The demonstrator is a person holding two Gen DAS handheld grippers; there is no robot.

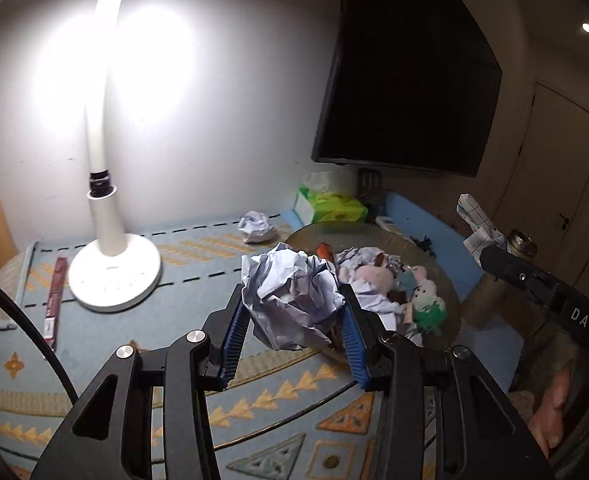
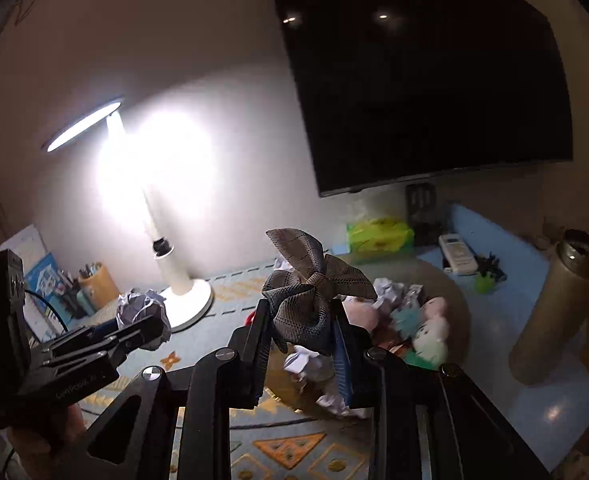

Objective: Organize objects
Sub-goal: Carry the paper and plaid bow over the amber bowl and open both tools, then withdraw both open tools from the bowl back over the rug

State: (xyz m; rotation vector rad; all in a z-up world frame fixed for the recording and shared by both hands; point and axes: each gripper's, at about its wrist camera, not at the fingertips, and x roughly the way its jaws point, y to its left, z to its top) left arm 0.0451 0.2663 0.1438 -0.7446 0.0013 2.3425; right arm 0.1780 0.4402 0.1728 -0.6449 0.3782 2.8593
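From the left wrist, the left hand-held gripper (image 1: 294, 320) clenched a crumpled paper ball (image 1: 290, 296), lifted clear of the worktop (image 1: 174, 292) before the shallow tray (image 1: 446, 280), probably for sorting. From the right wrist, the right hand-held gripper (image 2: 300, 336) pinched a checked cloth (image 2: 314, 296) above that tray's near rim.
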